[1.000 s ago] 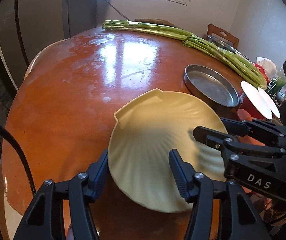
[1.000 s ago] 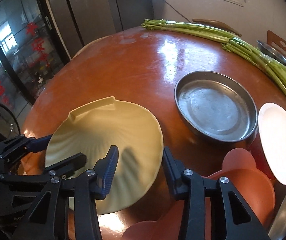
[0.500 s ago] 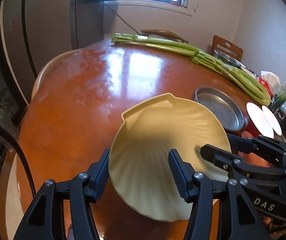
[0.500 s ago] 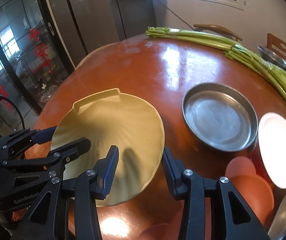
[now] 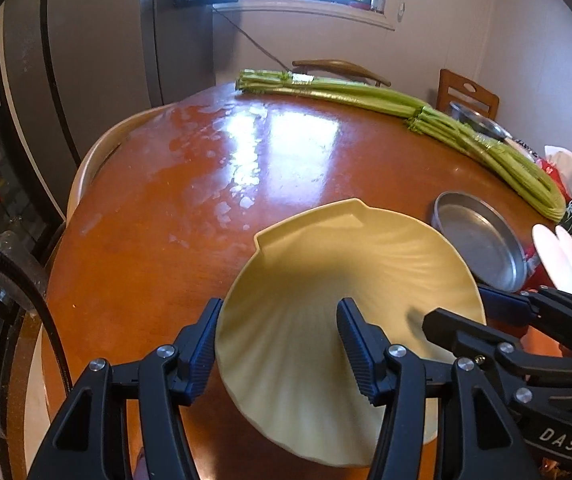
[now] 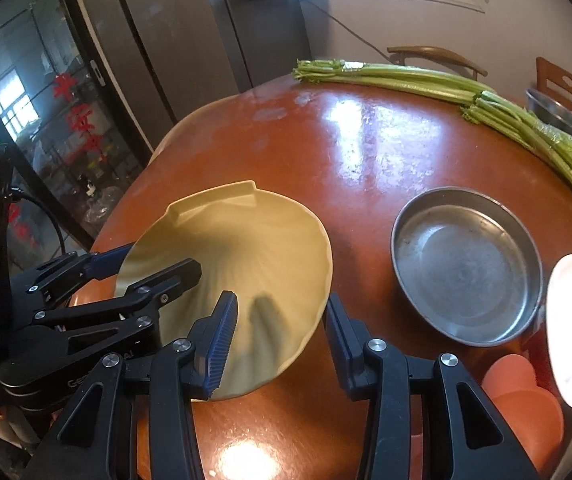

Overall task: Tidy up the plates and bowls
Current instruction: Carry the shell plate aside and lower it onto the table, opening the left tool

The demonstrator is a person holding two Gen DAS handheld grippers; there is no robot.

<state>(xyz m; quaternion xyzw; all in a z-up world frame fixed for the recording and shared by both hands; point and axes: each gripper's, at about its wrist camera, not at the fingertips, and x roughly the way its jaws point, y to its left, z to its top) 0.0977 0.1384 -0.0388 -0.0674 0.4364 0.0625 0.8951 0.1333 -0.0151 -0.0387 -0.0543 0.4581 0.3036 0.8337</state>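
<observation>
round glossy brown table [image 5: 286, 168] | both hand-held grippers pinching yellow shell plate [image 5: 349, 280]

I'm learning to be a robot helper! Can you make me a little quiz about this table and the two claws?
1. True or false: the yellow shell-shaped plate lies flat on the table.
2. What metal thing sits beside that plate: A a round pan, B a kettle, C a fork?
3. How many claws grip the plate?

Key:
1. False; it is tilted, lifted off the table.
2. A, the round metal pan.
3. Two: the left claw and the right claw, one on each side.
</observation>
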